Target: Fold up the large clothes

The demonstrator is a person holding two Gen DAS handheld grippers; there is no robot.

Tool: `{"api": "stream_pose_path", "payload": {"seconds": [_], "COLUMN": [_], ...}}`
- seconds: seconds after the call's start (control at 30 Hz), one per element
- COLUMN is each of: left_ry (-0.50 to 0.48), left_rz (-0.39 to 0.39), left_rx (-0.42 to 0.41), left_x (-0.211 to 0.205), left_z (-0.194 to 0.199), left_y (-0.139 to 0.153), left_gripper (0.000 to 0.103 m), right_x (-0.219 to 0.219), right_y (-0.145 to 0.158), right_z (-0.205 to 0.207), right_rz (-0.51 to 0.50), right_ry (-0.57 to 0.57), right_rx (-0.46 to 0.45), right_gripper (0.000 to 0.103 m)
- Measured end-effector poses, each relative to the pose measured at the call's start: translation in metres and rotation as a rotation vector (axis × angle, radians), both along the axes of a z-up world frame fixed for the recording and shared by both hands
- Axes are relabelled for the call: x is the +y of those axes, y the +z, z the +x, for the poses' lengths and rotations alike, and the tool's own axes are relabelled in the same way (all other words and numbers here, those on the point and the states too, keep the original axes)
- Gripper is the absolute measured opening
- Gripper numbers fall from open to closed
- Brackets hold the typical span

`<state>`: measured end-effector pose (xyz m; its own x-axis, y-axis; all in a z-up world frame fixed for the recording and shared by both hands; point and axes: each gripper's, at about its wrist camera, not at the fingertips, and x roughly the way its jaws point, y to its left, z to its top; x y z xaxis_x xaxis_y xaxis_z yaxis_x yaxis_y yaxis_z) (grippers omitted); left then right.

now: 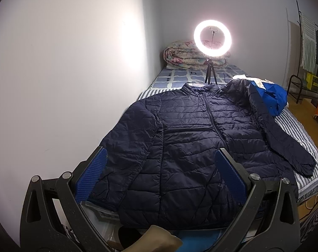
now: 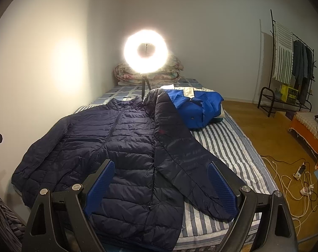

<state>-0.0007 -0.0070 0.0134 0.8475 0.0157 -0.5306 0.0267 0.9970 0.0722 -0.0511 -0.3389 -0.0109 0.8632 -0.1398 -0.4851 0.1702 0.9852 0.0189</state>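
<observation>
A navy quilted puffer jacket (image 1: pixel 180 142) (image 2: pixel 121 142) lies spread front-up and zipped on the striped bed (image 2: pixel 232 147), collar toward the far end. Its left sleeve rests along the body near the wall. Its right sleeve (image 2: pixel 190 157) stretches diagonally toward the bed's near right corner. My left gripper (image 1: pixel 161 159) hovers above the jacket's hem, jaws wide apart, nothing between the blue pads. My right gripper (image 2: pixel 161 172) hangs over the lower right part of the jacket near the sleeve cuff, open as well and holding nothing.
A lit ring light on a tripod (image 1: pixel 211 40) (image 2: pixel 146 50) stands on the bed past the collar, before a folded quilt (image 1: pixel 186 54). A blue and white garment (image 2: pixel 199 107) lies at the right. A wall borders the bed's left; cables (image 2: pixel 295 180) and a clothes rack (image 2: pixel 289 67) stand right.
</observation>
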Motion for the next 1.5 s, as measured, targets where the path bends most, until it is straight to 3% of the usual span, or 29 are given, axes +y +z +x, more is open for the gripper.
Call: {"api": "stream_pose_path", "payload": {"seconds": [1.5], "left_ry": [0.003], "left_rz": [-0.004], "left_rx": [-0.002], "left_x": [0.0031], "left_z": [0.0001], "left_y": [0.0017], "left_gripper": [0.103], "right_x": [0.0011], "right_y": [0.0002], "right_z": [0.0007], "right_rz": [-0.001], "right_ry": [0.000], "right_rx": [-0.001], "right_gripper": [0.092]}}
